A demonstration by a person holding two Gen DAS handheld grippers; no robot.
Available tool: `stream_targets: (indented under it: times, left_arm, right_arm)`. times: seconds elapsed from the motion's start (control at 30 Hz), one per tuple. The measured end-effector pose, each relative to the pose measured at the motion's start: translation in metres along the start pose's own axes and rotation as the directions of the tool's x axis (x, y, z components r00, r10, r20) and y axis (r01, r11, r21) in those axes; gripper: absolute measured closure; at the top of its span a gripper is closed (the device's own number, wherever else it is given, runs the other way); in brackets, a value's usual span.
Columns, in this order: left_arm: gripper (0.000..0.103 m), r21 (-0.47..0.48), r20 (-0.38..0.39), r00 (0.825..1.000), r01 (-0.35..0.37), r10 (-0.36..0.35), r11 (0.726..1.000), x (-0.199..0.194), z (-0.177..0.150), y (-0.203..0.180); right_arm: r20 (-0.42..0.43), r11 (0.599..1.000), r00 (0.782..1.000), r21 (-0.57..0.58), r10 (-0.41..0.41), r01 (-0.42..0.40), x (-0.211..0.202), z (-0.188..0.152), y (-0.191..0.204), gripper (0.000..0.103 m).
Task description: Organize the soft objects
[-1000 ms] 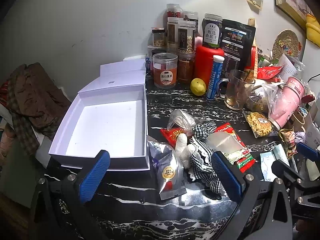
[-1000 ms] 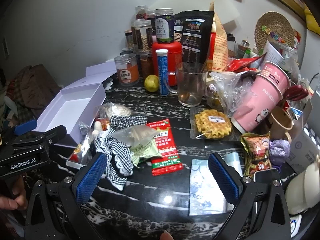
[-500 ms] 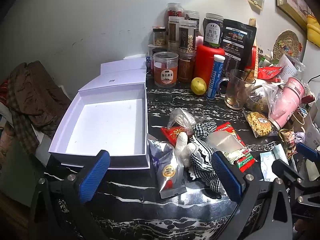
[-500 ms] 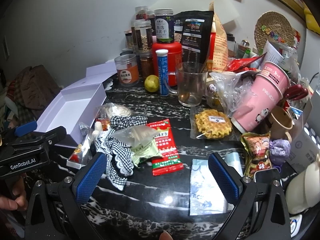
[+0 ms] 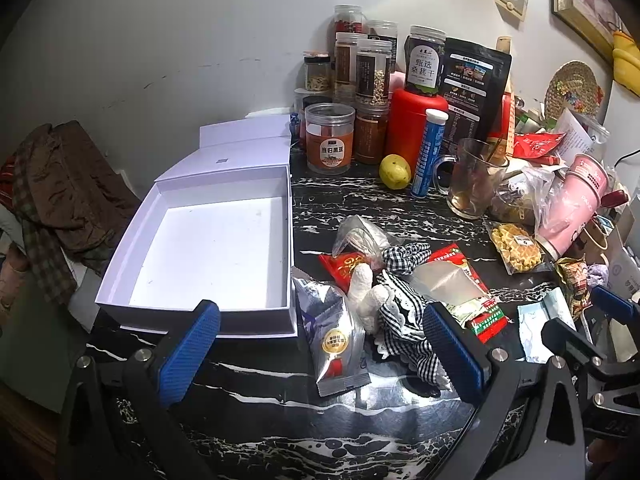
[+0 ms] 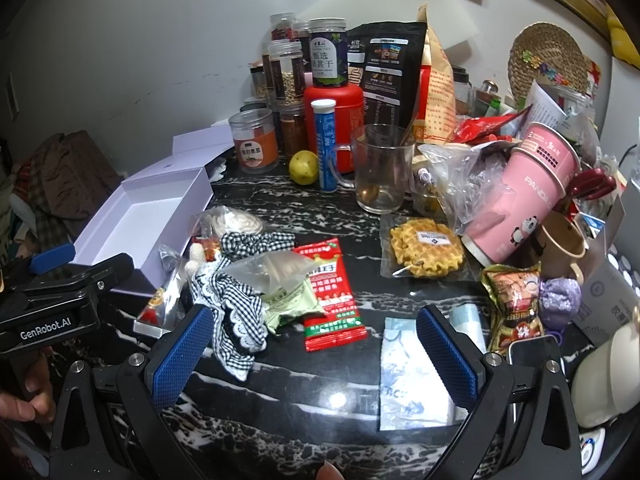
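Observation:
An open white box (image 5: 208, 312) (image 6: 120, 216) lies empty at the left of the black marble counter. Beside it is a pile of soft things: a black-and-white gingham cloth doll (image 5: 400, 308) (image 6: 236, 304), a silver snack pouch (image 5: 336, 340), a red snack packet (image 6: 332, 292) and a clear bag (image 6: 276, 268). My left gripper (image 5: 320, 354) hovers open above the counter's front edge, in front of the silver pouch, holding nothing. My right gripper (image 6: 312, 354) is open too, near the red packet and a pale blue wipe pack (image 6: 412, 380).
Jars, a red canister (image 5: 416, 128), a blue tube (image 5: 428, 152), a lemon (image 5: 394, 166) and a glass mug (image 6: 380, 168) crowd the back. A tipped pink cup (image 6: 524, 196), a waffle pack (image 6: 426, 248) and bags fill the right. Brown clothes (image 5: 68, 188) lie left of the box.
Both grippers have stayed almost still. Neither has closed or touched anything.

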State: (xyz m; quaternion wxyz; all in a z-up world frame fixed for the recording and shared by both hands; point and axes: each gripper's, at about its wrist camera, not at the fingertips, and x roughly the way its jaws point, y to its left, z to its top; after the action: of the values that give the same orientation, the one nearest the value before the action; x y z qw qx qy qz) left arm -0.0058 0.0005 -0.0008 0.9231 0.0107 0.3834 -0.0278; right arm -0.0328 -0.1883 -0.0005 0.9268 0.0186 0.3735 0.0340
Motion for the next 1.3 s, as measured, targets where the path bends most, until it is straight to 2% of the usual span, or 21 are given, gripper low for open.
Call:
stream_targets:
  times: [0.97,1.3]
  left_arm:
    - [0.0,-0.014,0.001,1.0,0.026,-0.026,1.0,-0.004,-0.004,0.002]
    - [0.0,-0.032,-0.018,0.999,0.051,-0.052,0.998,0.004,-0.015,0.013]
  right_arm:
    - [0.009,1.0,1.0,0.014,-0.002,0.002,-0.001,-0.003,0.0,0.0]
    - [0.011,0.998,0.999,0.03,0.049,-0.049,0.009,-0.009,0.001,0.0]
